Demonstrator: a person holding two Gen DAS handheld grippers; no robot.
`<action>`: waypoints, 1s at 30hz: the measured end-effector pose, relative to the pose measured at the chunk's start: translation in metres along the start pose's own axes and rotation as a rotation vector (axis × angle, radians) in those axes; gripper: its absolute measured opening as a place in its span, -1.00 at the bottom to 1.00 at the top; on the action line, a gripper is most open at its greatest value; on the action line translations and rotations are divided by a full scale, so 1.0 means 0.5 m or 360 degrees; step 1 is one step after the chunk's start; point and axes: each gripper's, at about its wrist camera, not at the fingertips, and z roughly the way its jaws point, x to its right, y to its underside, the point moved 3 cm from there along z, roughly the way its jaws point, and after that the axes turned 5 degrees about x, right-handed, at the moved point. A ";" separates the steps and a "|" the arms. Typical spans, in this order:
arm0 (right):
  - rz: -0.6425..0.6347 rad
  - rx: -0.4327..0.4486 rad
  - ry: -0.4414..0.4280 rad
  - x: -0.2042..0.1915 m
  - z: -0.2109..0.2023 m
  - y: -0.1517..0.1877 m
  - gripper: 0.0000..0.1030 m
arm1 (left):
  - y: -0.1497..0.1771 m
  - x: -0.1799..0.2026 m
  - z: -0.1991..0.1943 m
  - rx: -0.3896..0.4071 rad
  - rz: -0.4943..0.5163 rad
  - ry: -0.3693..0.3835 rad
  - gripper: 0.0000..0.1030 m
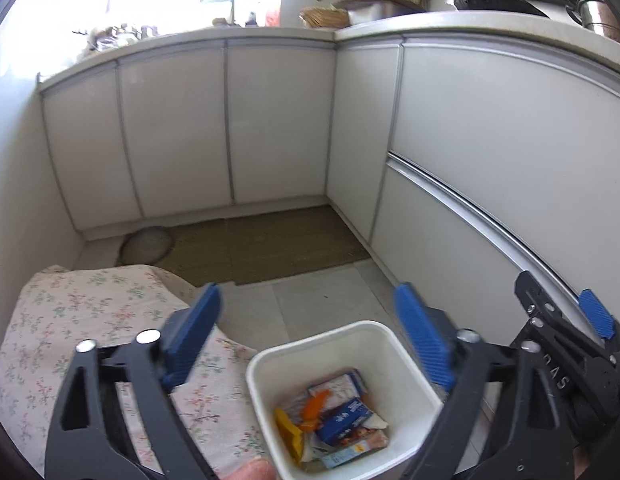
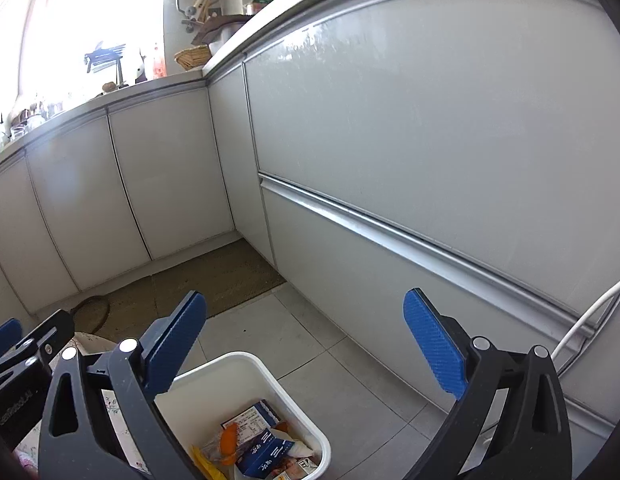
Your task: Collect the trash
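Note:
A white square trash bin [image 1: 294,354] stands on the grey tile floor and holds several pieces of trash [image 1: 342,420]: blue and white cartons, an orange piece, a yellow wrapper. It also shows in the right wrist view [image 2: 270,380] with the trash [image 2: 266,444] inside. My left gripper [image 1: 308,334] is open and empty, its jaws wide apart above the bin. My right gripper [image 2: 306,338] is open and empty, also above the bin. The right gripper also shows at the right edge of the left wrist view [image 1: 558,312].
White cabinet doors [image 1: 278,120] form a corner under a countertop [image 1: 450,24] with kitchen items. A woven mat [image 1: 270,244] lies on the floor in the corner. A floral cloth [image 1: 90,320] covers something at the left. A white cable [image 2: 590,312] hangs at the right.

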 end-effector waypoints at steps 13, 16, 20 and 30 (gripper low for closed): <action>-0.0083 0.0308 -0.0348 -0.100 -0.164 -0.004 0.87 | 0.011 -0.157 -0.141 0.0066 -0.0105 -0.0210 0.86; -0.0137 0.0294 -0.0374 -0.122 -0.196 0.013 0.87 | 0.026 -0.183 -0.177 0.0074 -0.0111 -0.0236 0.86; -0.0157 0.0180 -0.0423 -0.141 -0.228 0.048 0.87 | 0.052 -0.216 -0.218 0.0052 -0.0140 -0.0297 0.86; -0.0202 0.0072 -0.0482 -0.176 -0.267 0.101 0.87 | 0.116 -0.272 -0.286 0.0007 -0.0186 -0.0413 0.86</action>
